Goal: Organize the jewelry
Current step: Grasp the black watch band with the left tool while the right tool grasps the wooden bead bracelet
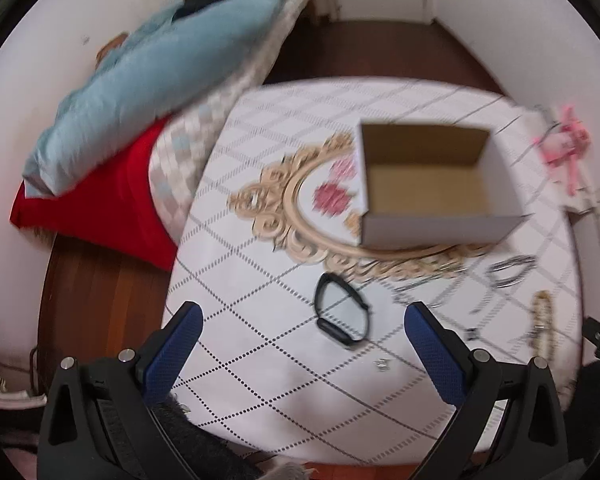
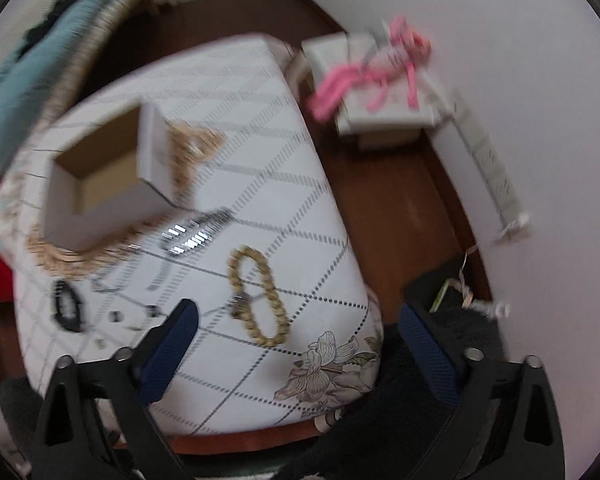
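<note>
I see one open box on the tabletop; near it lie one black band, one gold bracelet and one silver chain, all apart. Both my left tongs and right tongs gape wide, holding nothing.

Left gripper hovers above the near edge of the white patterned table, blue-padded jaws spread wide and holding nothing, while the right gripper hangs over that table's near right corner, likewise wide apart and bare.
</note>
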Tool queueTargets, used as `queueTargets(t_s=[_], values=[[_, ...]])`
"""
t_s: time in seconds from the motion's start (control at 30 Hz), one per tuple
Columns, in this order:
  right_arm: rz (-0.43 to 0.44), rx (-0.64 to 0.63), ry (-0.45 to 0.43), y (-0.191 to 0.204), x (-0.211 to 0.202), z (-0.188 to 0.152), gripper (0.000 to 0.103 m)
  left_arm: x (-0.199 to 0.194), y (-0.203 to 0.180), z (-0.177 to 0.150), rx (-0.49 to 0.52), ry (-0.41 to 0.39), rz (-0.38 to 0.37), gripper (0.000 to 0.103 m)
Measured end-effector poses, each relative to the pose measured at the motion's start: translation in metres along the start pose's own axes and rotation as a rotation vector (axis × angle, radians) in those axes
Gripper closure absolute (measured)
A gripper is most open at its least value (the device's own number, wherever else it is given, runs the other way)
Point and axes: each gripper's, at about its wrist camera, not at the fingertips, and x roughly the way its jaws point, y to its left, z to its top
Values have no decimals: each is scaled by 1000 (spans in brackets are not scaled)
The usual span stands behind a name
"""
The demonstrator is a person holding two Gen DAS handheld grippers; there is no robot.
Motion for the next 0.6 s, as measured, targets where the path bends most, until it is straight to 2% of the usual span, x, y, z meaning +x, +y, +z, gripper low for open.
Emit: queueTargets(t_s=[0.07,0.2,0.23,0.27,0.37,0.4,0.47,0.5,0.53,0.6], values=[[-19,4,41,-2,28,1,26,22,2,-3,-10,42,12,1],[-32,8,104,2,69,-4,35,48,10,-9,-33,103,11,1],[-29,4,117,4,77,-6,40,52,13,-10,-44,112,4,2],[-10,18,73,3,74,-7,44,56,16,-12,-55,123,-9,2],[21,27,43,5,74,-10,57,64,23,-16,-92,153,-45,3],[20,24,33,8,74,-11,58,66,25,-17,-102,159,-53,5],[26,17,26,16,73,-13,75,69,29,-17,-118,176,-75,19],[31,8,23,21,72,-14,81,71,31,-17,-126,185,-88,21],[33,-2,23,26,71,-14,92,73,33,-17,-134,192,-102,23],[68,-10,27,36,70,-16,93,74,35,-15,-139,193,-119,24]])
